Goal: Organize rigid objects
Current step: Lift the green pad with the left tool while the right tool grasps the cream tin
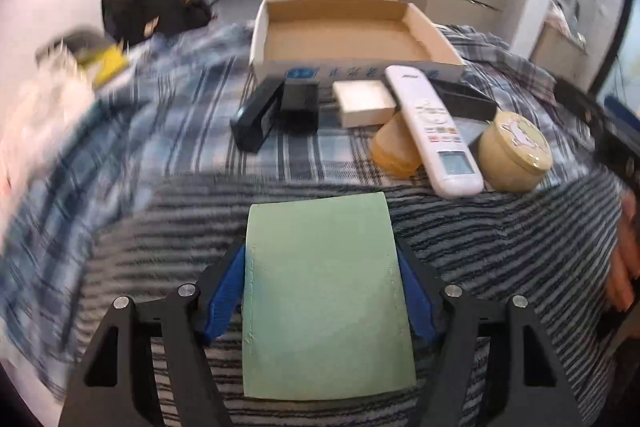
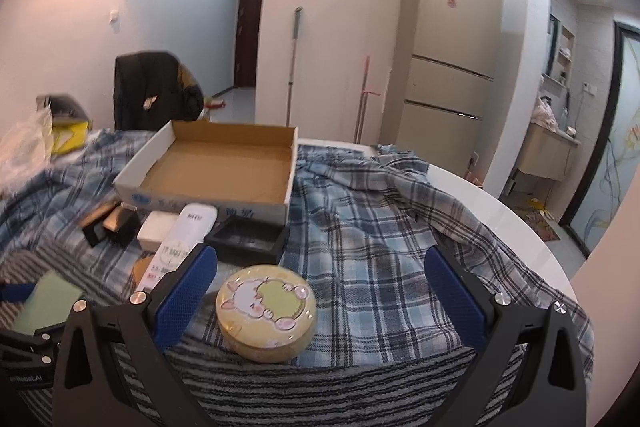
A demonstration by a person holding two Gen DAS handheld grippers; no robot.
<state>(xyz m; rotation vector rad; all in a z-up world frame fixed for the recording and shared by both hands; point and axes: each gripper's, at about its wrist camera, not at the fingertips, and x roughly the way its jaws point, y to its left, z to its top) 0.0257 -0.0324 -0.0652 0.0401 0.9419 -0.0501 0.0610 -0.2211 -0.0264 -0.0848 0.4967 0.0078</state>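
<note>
My left gripper (image 1: 322,291) is shut on a flat green box (image 1: 324,291), held above the striped cloth; the box also shows in the right wrist view (image 2: 48,301). An open cardboard tray (image 1: 280,63) (image 2: 132,179) stands behind a row of objects: a black stapler-like item (image 1: 256,119), a black box (image 1: 300,103), a white box (image 1: 362,103), an amber cup (image 1: 394,147), a white remote (image 1: 434,131) (image 2: 180,239), a black tray (image 1: 466,99) (image 2: 246,239) and a round yellow tin (image 1: 514,151) (image 2: 266,311). My right gripper (image 2: 320,297) is open, with the tin between its fingers.
The table carries a blue plaid cloth (image 2: 380,239) and a striped cloth (image 2: 280,387). A chair with a dark jacket (image 2: 152,87) stands behind the table, plastic bags and a yellow box (image 2: 68,137) lie at the left. A fridge (image 2: 452,55) is at the back right.
</note>
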